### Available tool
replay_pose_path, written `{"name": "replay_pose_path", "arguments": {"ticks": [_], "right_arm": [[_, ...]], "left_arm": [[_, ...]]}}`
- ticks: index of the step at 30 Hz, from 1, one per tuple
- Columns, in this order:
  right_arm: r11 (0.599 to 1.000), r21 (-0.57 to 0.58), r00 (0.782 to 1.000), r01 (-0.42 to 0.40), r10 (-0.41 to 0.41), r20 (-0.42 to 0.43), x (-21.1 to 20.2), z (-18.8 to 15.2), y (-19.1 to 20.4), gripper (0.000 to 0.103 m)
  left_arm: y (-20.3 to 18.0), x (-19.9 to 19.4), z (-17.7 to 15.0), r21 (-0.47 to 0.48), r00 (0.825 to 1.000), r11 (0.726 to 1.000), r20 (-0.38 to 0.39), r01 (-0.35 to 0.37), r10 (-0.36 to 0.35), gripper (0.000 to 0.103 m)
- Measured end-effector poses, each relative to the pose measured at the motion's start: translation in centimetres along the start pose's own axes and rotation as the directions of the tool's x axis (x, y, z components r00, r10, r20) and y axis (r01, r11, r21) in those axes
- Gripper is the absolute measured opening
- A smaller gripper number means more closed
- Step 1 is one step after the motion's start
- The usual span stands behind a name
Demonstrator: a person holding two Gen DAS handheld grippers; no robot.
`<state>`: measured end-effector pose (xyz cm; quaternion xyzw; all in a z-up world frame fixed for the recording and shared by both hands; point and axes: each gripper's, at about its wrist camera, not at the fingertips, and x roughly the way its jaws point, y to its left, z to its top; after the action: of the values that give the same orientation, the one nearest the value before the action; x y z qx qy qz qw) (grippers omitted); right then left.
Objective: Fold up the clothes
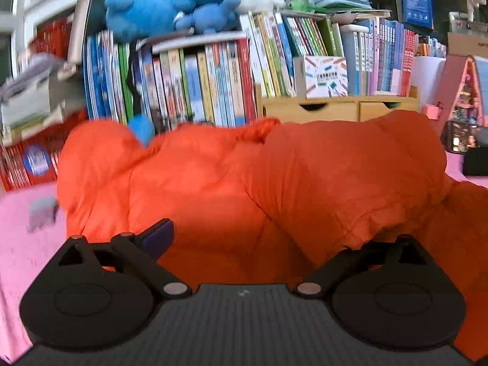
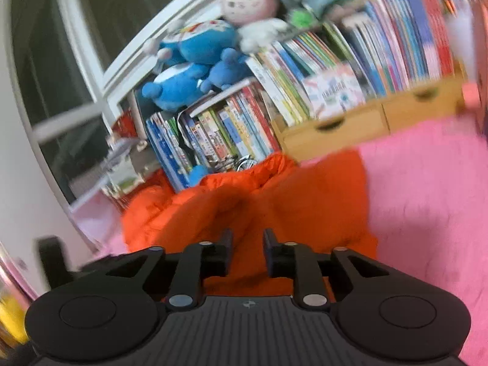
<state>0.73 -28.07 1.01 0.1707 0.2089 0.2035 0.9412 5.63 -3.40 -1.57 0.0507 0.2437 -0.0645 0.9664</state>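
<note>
A puffy orange quilted jacket (image 1: 244, 183) lies bunched on a pink cover (image 1: 18, 244) and fills the middle of the left wrist view. My left gripper (image 1: 268, 231) is open wide right against it. Its left finger (image 1: 155, 235) shows bare, and a fold of the jacket hides the right fingertip. In the right wrist view the same jacket (image 2: 274, 201) lies ahead and below. My right gripper (image 2: 248, 244) hovers over its near edge with the jaws a narrow gap apart. I see orange fabric through the gap, and the pads press on nothing.
Behind the jacket stand rows of upright books (image 1: 198, 85) with blue plush toys (image 1: 170, 6) on top. A low wooden drawer box (image 1: 335, 109) is at the back. A pink toy house (image 1: 466, 91) and a black object (image 1: 475, 161) are at the right. Pink cover (image 2: 427, 198) stretches right of the jacket.
</note>
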Motion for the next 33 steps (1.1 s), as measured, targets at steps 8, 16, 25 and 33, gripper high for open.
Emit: {"name": "replay_pose_path", "arguments": {"ticks": [8, 16, 25, 33], "right_arm": [[0.979, -0.203, 0.998, -0.02, 0.009, -0.057, 4.9, -1.1, 5.3, 0.043], [0.969, -0.233, 0.994, -0.078, 0.058, -0.091, 5.6, -2.2, 7.7, 0.054], [0.955, -0.297, 0.989, -0.019, -0.026, -0.145, 6.7, -3.6, 8.4, 0.06], [0.936, -0.349, 0.986, -0.047, -0.013, -0.168, 8.0, -4.5, 10.4, 0.066]], "left_arm": [[3.4, -5.1, -1.2, -0.077, 0.967, 0.966, -0.05, 0.247, -0.251, 0.103], [5.1, -8.8, -2.8, -0.018, 0.955, 0.958, -0.068, 0.287, -0.288, 0.103], [8.7, -11.7, -0.6, -0.199, 0.971, 0.953, 0.108, 0.23, -0.212, 0.103], [10.3, -10.4, -2.2, -0.402, 0.869, 0.775, 0.14, 0.488, -0.474, 0.103]]}}
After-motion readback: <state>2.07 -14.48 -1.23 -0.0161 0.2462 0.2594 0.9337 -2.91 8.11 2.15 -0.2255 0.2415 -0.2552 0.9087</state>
